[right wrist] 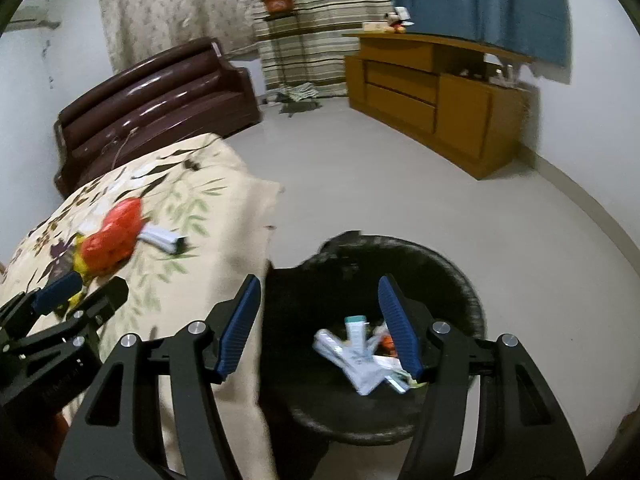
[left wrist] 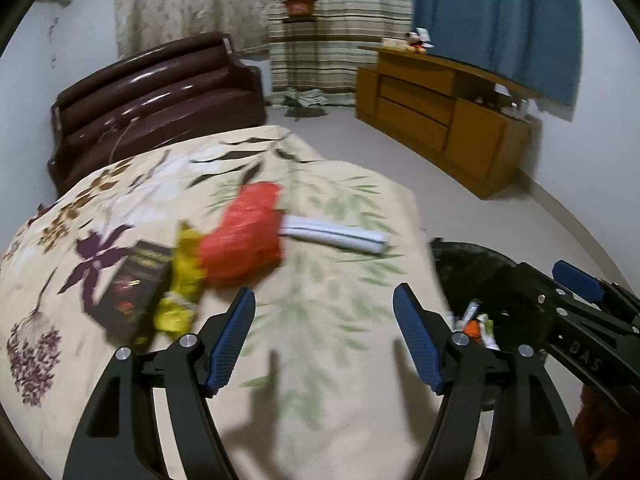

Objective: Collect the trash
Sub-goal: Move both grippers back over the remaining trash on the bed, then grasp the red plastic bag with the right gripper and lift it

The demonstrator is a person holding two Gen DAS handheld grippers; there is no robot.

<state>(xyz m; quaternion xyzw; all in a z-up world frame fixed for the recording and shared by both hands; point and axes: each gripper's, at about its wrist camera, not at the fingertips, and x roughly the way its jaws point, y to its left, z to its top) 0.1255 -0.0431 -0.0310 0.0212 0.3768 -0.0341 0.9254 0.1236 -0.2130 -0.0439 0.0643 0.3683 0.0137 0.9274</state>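
Two grippers are in view, both with jaws parted and nothing between them. The left gripper hangs over the bed, above a bare patch of the floral cover. The right gripper is over the black bin that stands on the floor right against the bed's edge.

Four pieces of trash lie in a row on the bed, ahead and to the left of the left gripper. Farthest left is a dark box. Touching its right side is a yellow wrapper, crumpled. Next comes a red bag, the largest piece, which overlaps the wrapper's upper end. From under the bag's right side a white packet sticks out, lying flat and pointing toward the bed's right edge. All four are blurred, so no print can be read.

Inside the bin lie several items: a white tube with a pale green cap, white wrappers and a small orange scrap beside the right finger.

Beyond the bed stand a dark brown sofa, a wooden cabinet, curtains and a potted plant.
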